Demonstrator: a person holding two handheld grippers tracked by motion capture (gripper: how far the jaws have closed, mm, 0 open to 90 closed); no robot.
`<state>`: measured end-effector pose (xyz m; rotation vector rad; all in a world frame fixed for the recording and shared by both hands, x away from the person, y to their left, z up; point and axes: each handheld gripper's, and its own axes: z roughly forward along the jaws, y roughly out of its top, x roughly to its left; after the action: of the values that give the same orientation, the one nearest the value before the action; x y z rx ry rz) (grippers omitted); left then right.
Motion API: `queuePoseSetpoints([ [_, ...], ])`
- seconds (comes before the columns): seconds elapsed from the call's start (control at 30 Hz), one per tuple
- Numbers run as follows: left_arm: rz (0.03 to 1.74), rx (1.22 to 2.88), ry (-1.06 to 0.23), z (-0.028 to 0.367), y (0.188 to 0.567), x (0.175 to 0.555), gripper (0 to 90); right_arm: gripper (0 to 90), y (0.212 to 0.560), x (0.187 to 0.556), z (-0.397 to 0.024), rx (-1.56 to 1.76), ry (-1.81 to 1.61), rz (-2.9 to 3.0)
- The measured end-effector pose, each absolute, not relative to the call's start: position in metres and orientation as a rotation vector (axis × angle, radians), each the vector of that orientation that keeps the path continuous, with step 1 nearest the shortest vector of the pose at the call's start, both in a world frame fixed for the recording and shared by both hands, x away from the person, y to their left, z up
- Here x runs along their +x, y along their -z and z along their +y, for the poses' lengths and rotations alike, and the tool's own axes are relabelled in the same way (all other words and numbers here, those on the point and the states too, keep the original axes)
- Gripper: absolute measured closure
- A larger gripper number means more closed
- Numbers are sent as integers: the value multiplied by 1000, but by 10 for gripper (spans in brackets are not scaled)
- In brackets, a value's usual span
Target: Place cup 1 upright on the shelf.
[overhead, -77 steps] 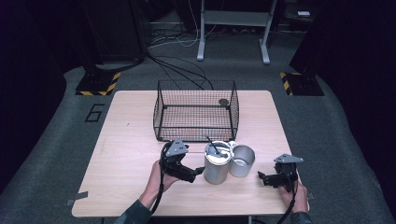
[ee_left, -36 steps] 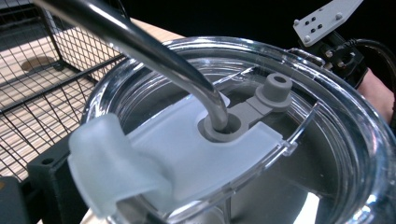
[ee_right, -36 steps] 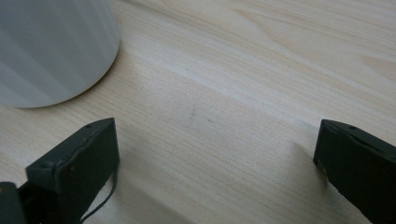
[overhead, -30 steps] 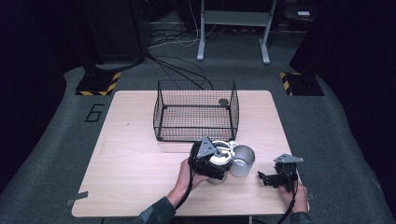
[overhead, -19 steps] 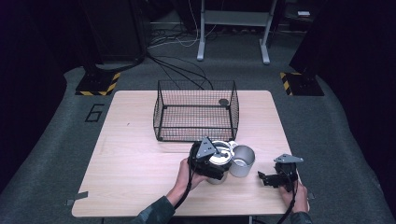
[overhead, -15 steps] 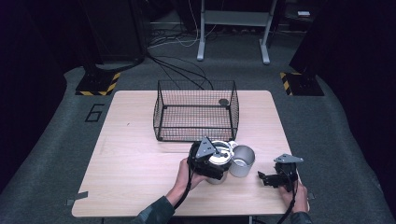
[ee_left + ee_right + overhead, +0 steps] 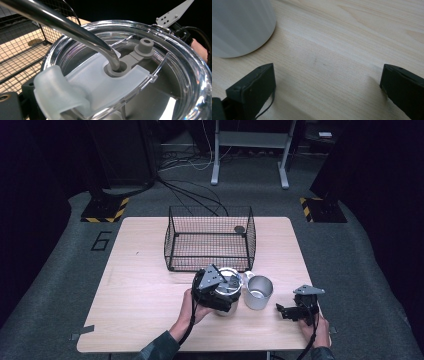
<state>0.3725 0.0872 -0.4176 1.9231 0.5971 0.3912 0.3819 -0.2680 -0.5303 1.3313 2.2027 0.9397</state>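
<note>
Now that the left gripper [image 7: 216,292] has moved from beside onto the lidded tumbler [image 7: 229,287], its jaw state untellable, the right gripper [image 7: 292,311] rests wide apart, so lifting seems next.

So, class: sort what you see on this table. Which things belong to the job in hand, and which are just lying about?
In the job:
- lidded tumbler with metal straw
- left gripper, at the tumbler
- open metal cup beside it

Lying about:
- wire basket
- small dark disc inside the basket
- right gripper, open above bare table
</note>
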Motion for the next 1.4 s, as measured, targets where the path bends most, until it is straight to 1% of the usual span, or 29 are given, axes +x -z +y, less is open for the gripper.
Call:
queuePoseSetpoints([
  [0.3, 629, 1901, -382, 106, 408, 371, 38, 0, 530, 382, -268, 1330, -939, 2203],
  [0.43, 627, 1919, -400, 115, 402, 372, 39, 0, 530, 382, -268, 1332, -940, 2202],
  [0.73, 645, 1902, -430, 132, 390, 377, 39, 0, 530, 382, -268, 1330, -938, 2204],
  [1.4, 675, 1874, -445, 159, 365, 387, 39, 0, 530, 382, -268, 1332, -940, 2202],
])
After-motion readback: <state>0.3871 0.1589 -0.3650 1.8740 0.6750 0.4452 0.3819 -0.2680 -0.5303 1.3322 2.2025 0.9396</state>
